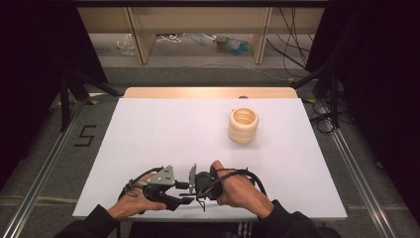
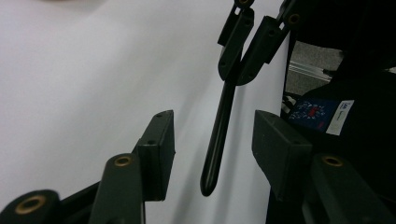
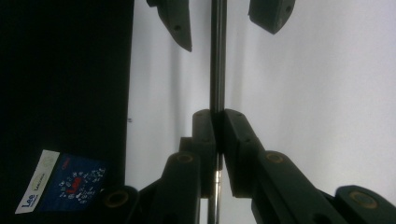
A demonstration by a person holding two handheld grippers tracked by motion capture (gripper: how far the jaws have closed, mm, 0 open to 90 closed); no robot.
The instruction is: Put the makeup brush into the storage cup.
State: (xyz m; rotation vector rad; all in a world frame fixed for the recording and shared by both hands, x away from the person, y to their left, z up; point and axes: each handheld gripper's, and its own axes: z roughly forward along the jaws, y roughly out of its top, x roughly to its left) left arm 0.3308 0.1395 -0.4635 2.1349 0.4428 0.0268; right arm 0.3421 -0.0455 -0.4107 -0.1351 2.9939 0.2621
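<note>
Right claw [image 3: 217, 122]: clamped tight on a thin dark rod [image 3: 217, 56], gripped partway along its length.
Left claw [image 2: 212, 140]: spread wide, holding nothing; the rod's rounded tip [image 2: 209, 179] hangs between its jaws, touching neither.
Key relation: the rod's long axis runs from right claw straight into the left's gap, so closing the left would likely catch it.
Desk [image 1: 173, 129]: white; a cream ribbed ring holder [image 1: 243, 126] stands well apart, far right.
Unclear: the rod's rear end and what it is.
</note>
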